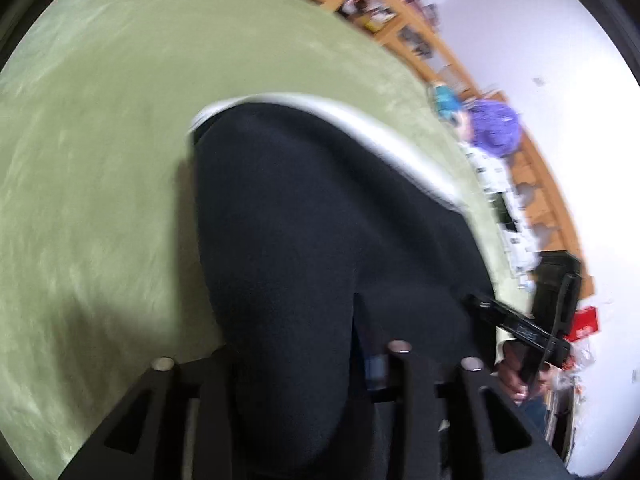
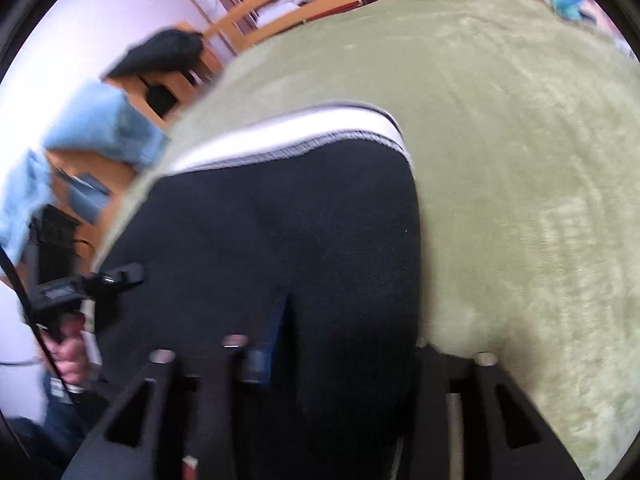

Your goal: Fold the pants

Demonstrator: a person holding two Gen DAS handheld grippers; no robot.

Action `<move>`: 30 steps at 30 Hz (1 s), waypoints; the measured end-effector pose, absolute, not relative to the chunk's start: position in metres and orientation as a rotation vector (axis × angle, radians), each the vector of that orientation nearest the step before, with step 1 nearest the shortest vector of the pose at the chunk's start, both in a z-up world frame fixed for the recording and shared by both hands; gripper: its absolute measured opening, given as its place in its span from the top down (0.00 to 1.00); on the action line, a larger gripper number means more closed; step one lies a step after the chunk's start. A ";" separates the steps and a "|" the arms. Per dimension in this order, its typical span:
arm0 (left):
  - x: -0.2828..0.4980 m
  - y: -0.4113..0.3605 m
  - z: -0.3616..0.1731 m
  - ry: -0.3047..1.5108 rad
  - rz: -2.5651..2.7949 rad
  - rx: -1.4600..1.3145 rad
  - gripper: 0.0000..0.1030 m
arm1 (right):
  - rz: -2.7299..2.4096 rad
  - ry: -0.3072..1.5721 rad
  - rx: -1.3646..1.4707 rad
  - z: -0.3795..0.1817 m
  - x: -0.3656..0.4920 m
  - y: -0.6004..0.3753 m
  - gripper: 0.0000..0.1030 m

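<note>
- Left wrist view is showing a wide green blanket (image 1: pixel 100 160) covering the work surface, with wooden shelves (image 1: pixel 400 36) and clutter running behind it; the right wrist view is showing the same blanket (image 2: pixel 520 160) from the other side.
- Black pants (image 1: pixel 320 220) are lying across the blanket, with a pale band (image 1: pixel 360 120) along their far edge, and the near end is rising up towards both cameras.
- In the right wrist view the pants (image 2: pixel 280 220) are filling the middle, and the pale band (image 2: pixel 300 136) is still resting flat on the blanket.
- The left gripper (image 1: pixel 304 360) is clamping the near edge of the pants, with dark cloth bunching between its fingers.
- The right gripper (image 2: pixel 328 354) is likewise gripping the near edge of the pants, with cloth filling the gap between its fingers.
- Each view is catching the other gripper off to one side, with a person's hand (image 2: pixel 68 356) wrapping its handle.
- Both views are blurring, so finer detail cannot be told.
- Judging the step: the near edge is being carried over towards the pale band. Doing it well is likely meaning keeping both grippers level and evenly spaced, holding the cloth taut between them, and lining the edges up before letting go.
</note>
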State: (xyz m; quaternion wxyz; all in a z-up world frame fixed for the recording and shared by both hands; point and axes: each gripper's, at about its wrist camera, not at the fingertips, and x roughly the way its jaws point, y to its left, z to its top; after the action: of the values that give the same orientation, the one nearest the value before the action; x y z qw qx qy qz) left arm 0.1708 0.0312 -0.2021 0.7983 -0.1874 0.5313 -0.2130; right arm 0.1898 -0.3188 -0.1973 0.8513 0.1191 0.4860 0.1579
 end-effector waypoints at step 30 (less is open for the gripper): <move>0.045 -0.014 -0.159 0.943 -0.385 -0.054 0.37 | 0.239 0.910 0.029 -0.186 0.029 -0.253 0.50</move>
State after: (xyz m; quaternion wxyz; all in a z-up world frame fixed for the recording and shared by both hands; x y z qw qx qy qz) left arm 0.0450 -0.0144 -0.1589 0.8728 -0.0260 0.4511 -0.1845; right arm 0.0295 -0.2533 -0.1861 0.8913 0.0141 0.4384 0.1150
